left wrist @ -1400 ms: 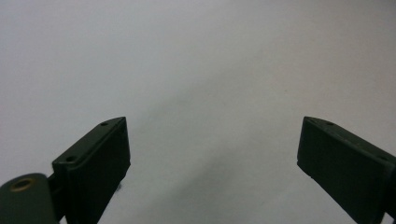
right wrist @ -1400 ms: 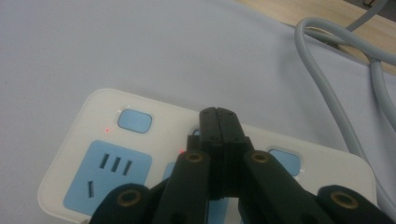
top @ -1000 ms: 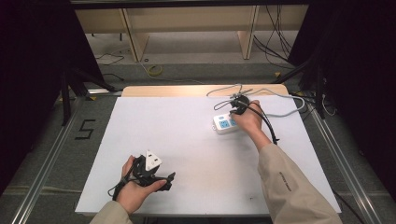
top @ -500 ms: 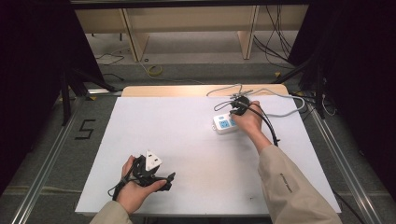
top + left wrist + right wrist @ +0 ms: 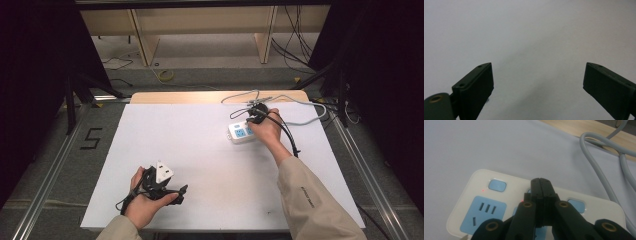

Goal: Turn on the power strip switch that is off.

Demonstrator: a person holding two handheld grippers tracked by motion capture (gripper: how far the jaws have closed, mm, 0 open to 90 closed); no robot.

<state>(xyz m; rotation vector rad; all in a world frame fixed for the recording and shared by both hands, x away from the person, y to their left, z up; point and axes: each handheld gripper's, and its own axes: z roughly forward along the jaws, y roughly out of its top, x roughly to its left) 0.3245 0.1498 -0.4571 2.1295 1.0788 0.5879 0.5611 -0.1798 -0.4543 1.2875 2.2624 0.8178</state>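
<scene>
A white power strip [image 5: 239, 132] with blue sockets lies on the white table at the right; its grey cable [image 5: 310, 111] loops off behind it. In the right gripper view the strip [image 5: 484, 195] shows blue switch buttons and two small red lights. My right gripper [image 5: 540, 182] is shut, jaws pressed together with nothing between them, tips over the strip's middle button. In the high view that gripper [image 5: 256, 112] sits over the strip. My left gripper [image 5: 175, 192] rests near the table's front left edge; its jaws [image 5: 537, 80] stand wide open above bare table.
The white table [image 5: 190, 145] has a wooden strip along its far edge. Cables lie on the floor behind the table, and metal rails run along both sides. A "5" is marked on the floor at the left.
</scene>
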